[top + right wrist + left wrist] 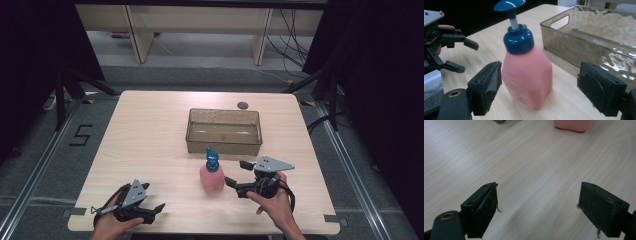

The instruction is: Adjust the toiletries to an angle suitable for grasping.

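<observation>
Probably light, smooth-sided plastic pump bottle [526, 75], best taken at pink body; right gripper [539, 87] jaws wide around it, unpressed.

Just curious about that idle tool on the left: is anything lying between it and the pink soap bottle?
No. In the left gripper view, bare wooden table runs from the left gripper, jaws open, to the pink bottle.

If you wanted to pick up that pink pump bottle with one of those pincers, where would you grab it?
Probably the pink bottle is best gripped across its flat-sided body, below the blue collar. The pump head is narrow and would likely slip or press down. It stands upright on the table, so come in level from the side where the right gripper already sits, open jaws either side of it.
</observation>
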The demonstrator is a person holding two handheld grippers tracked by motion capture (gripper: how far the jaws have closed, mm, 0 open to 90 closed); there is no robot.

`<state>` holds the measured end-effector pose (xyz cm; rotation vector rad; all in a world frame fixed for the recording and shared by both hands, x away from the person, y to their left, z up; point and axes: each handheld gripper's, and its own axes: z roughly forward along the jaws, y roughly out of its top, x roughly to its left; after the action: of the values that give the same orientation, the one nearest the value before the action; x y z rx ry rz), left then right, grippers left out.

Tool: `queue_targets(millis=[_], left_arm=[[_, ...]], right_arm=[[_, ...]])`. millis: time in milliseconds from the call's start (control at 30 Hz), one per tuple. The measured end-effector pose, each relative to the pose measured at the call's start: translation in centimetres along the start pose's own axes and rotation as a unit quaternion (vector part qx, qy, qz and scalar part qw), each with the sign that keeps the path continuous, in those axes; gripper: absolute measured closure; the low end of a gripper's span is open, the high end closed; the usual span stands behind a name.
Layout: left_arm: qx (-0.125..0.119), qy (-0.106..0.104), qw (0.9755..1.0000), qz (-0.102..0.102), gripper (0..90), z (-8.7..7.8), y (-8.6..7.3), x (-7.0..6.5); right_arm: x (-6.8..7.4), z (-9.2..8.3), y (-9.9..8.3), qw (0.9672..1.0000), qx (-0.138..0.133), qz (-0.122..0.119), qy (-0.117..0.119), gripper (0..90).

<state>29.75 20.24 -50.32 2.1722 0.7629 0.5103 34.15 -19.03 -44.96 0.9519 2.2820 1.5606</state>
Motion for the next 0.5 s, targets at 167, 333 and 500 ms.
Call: queue_targets(millis=[167,333,500], left_arm=[[-0.003,0.001,1.0000,0.001,15.3,0.08,0.01,-0.04],[-0.002,0.001,1.0000,0.000,15.4,0.13,0.02,-0.03],[-0.008,0.000,1.0000,-0.004,15.4,0.14,0.06,-0.17]], right_arm=[[0.39,0.15,0.32,1.0000,-0.007,0.004,0.006,20.0],[0.37,0.42,0.59,0.9999,-0.008,-0.009,0.007,20.0],[0.67,0.85,0.86,0.9999,-0.005,-0.015,0.007,20.5]])
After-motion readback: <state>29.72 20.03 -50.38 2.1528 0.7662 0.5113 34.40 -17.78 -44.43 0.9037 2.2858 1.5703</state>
